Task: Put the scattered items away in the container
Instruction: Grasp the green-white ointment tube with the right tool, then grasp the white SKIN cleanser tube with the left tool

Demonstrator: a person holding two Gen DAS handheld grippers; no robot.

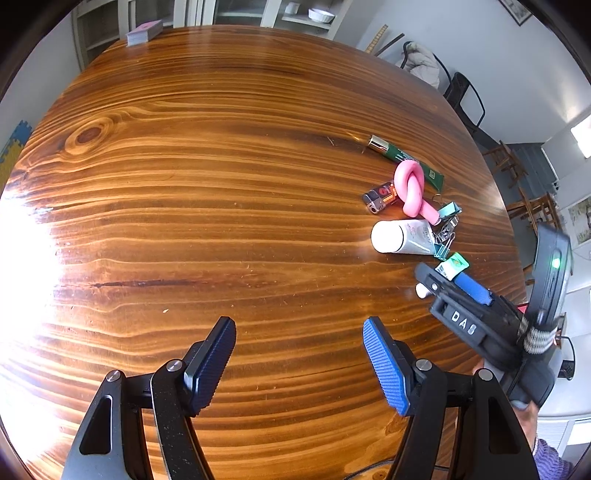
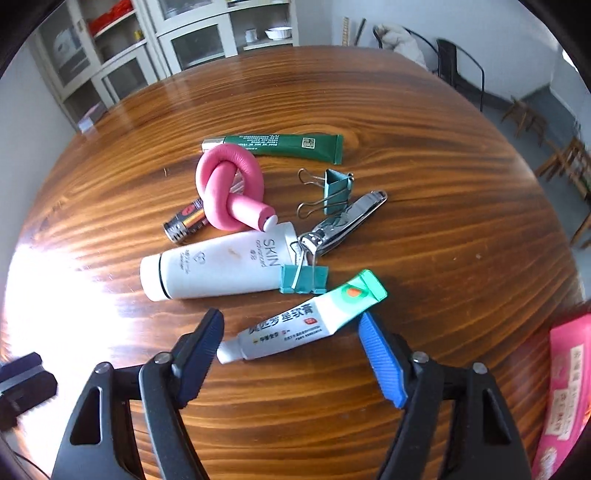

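Observation:
Scattered items lie in a cluster on the round wooden table [image 2: 443, 155]: a small white-and-green ointment tube [image 2: 295, 321], a white SKIN tube [image 2: 218, 264], a knotted pink foam roller [image 2: 229, 188], a green tube [image 2: 280, 146], a lighter [image 2: 184, 221], a nail clipper [image 2: 343, 219] and two teal binder clips [image 2: 334, 190]. My right gripper [image 2: 291, 328] is open, its fingers on either side of the small ointment tube, just above the table. My left gripper [image 1: 299, 336] is open and empty over bare wood, left of the cluster [image 1: 406, 206]; the right gripper [image 1: 458, 291] shows there too.
A pink box [image 2: 565, 391] stands at the table's right edge. A small box [image 1: 144, 31] sits at the far edge. Cabinets [image 2: 147, 48] and chairs [image 2: 458, 70] stand beyond the table. Strong glare covers the table's left side.

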